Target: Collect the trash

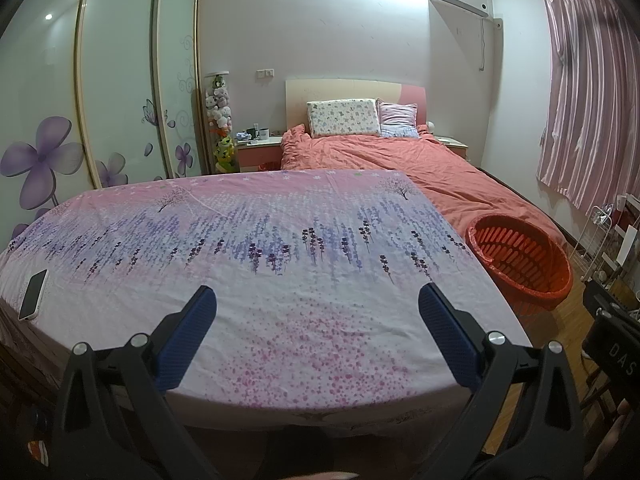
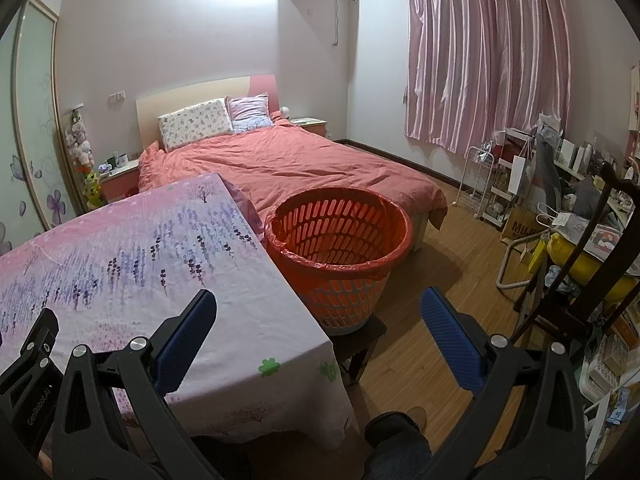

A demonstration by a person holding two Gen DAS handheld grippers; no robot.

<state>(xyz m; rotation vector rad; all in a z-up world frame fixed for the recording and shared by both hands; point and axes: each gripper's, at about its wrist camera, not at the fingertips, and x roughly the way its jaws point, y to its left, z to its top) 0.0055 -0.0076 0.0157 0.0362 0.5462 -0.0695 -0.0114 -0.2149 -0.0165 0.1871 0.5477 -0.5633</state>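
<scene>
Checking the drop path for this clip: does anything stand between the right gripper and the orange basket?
Nothing visible does. The right gripper is open and empty, and the orange basket sits just ahead on a dark stool, mouth open, beside the cloth-covered table. No trash shows on the table; only a phone lies at its left edge.

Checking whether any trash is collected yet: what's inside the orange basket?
The orange basket shows only its red bag liner and slatted walls; no trash visible. Its bottom is hidden behind the near rim.
</scene>
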